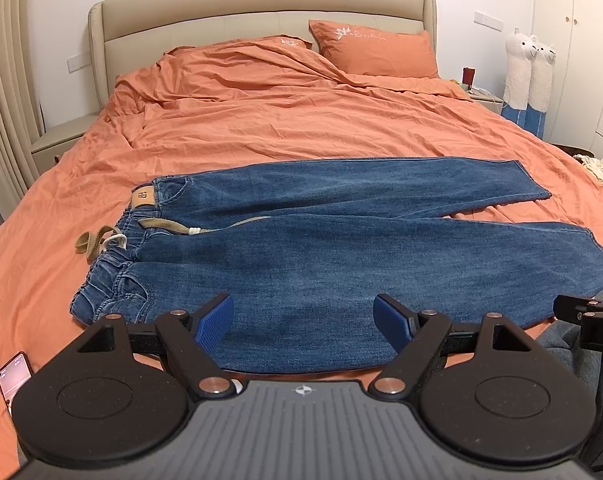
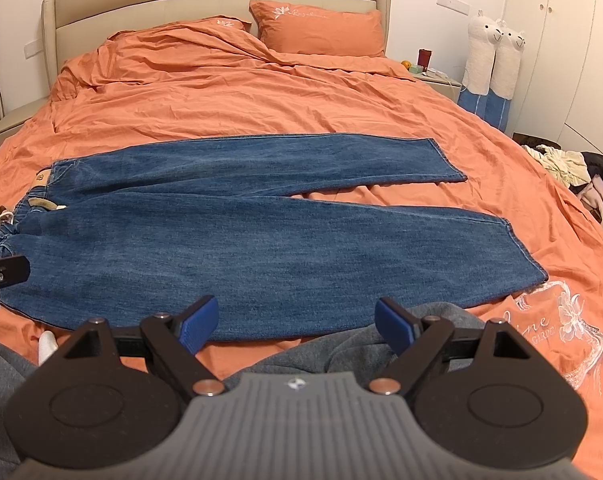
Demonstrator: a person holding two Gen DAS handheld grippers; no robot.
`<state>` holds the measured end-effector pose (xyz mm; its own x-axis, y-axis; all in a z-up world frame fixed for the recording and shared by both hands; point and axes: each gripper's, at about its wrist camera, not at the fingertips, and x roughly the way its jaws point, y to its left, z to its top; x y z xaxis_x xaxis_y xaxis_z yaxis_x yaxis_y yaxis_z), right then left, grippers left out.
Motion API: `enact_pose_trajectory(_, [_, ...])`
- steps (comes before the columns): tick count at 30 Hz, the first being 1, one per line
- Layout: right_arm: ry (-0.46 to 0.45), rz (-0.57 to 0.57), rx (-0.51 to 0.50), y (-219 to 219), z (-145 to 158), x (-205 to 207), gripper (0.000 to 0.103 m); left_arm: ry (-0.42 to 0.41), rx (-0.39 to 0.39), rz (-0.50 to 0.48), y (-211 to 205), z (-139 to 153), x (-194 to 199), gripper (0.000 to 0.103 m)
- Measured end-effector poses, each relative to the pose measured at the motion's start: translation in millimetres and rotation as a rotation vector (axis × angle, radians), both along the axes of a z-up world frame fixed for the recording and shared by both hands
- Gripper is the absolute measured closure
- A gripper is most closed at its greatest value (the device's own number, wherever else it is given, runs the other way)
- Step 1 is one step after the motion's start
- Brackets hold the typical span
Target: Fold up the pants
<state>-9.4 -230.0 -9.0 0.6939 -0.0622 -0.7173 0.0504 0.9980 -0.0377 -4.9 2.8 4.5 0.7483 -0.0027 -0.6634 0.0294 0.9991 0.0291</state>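
Blue jeans lie spread flat across an orange bed, waistband to the left with a tan drawstring, both legs running right and parted at the hems. My left gripper hovers open over the near edge of the jeans by the waist, blue pads wide apart and holding nothing. My right gripper is open too, above the near leg's lower edge, with nothing between its fingers. Part of the right gripper shows at the right edge of the left wrist view.
The orange duvet covers the whole bed, with pillows at the headboard. A phone lies at the near left. Grey clothing sits at the near edge. Two plush alpacas and a clothes pile stand right of the bed.
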Motion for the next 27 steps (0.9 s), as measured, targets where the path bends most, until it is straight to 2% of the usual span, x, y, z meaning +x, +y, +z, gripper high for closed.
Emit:
enact_pose_trajectory(20, [0.004,0.000,0.021,-1.3,-0.7,-1.5,0.021,0.003,0.000,-0.006,-7.0,-3.6,1.8,0.010])
enact_pose_trajectory(27, [0.009,0.023,0.056,-4.4,-3.6,-1.2,0.021,0.008,-0.026,-0.046,-8.6,-4.5,-0.6,0.010])
